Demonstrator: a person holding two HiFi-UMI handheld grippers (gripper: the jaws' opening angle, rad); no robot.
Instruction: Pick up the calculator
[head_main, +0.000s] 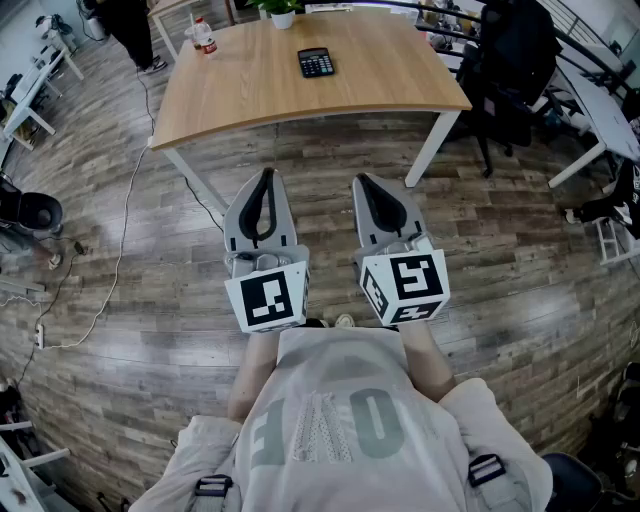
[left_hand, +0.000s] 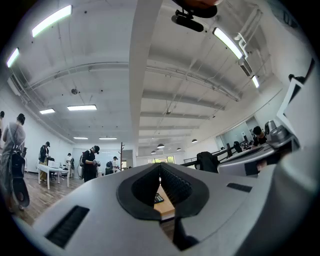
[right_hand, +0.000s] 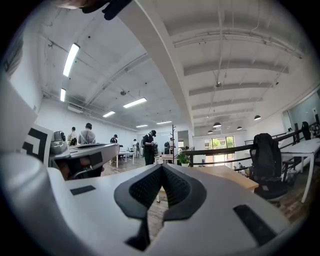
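While both grippers are held side by side over the wooden floor (head_main: 150, 300), the calculator (head_main: 316, 62) lies flat on the pale wooden desk (head_main: 250, 100), well apart from them at about twelve o'clock and near the desk's far edge; neither gripper touches it. The left gripper (head_main: 266, 173) has its jaws pressed together with nothing between them; in the left gripper view its tips (left_hand: 160, 165) meet, and a slice of the desk (left_hand: 166, 209) and the calculator (left_hand: 158, 198) shows through the gap below them. The right gripper (head_main: 361, 181) is likewise closed and empty; in the right gripper view its tips (right_hand: 162, 166) meet in front of the desk (right_hand: 225, 175). Each gripper carries a marker cube at six o'clock of its jaws, the left cube (head_main: 268, 297) and the right cube (head_main: 404, 287). On the desk a small bottle (head_main: 203, 37) stands at ten o'clock of the calculator; a potted plant (head_main: 282, 12) stands at eleven o'clock. A black chair (head_main: 510, 60) sits at three o'clock of the desk; a white cable (head_main: 122, 240) trails over the floor at nine o'clock of the grippers.
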